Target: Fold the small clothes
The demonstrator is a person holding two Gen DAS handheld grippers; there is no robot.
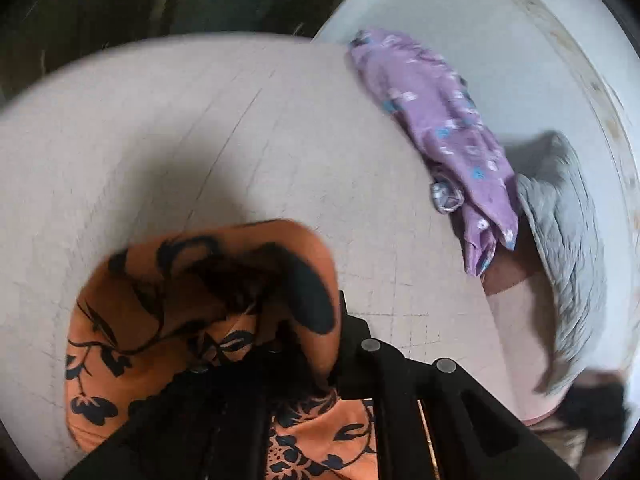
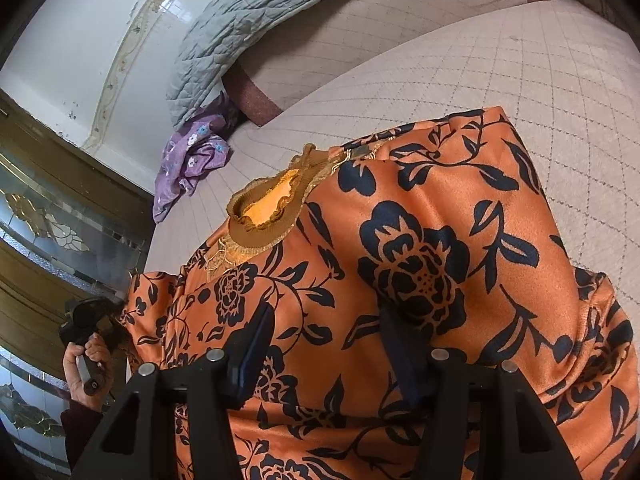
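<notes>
Progress judged early: orange floral garment [image 2: 400, 264] lying bunched and humped on bed [image 2: 520, 80], frilled neckline [image 2: 264, 208] facing up, no clean fold line visible anywhere. Right gripper [image 2: 324, 344] seen with fingers spread fairly wide, orange cloth lying between and beneath them; whether any cloth was actually pinched, could not tell. Left gripper [image 1: 280, 344] found buried in a gathered lump of same garment [image 1: 192, 312], cloth bunched over and around fingers, apparently clamped on a fold of it, though the tips themselves were hidden. Left hand [image 2: 86, 368] seen from right wrist view on its gripper handle, at left edge of the cloth. Remaining work judged as nearly everything: spreading flat, folding, then purple flowered garment [image 1: 440, 132], crumpled near far edge of bed and untouched. Surface noted as pale quilted bed cover with stitched diamond grid, soft, likely to drag with cloth. Grey quilted blanket [image 2: 240, 20] heaped against white wall [image 2: 80, 40]. Wood-framed decorated glass panel [image 2: 48, 216] noted beside bed.
</notes>
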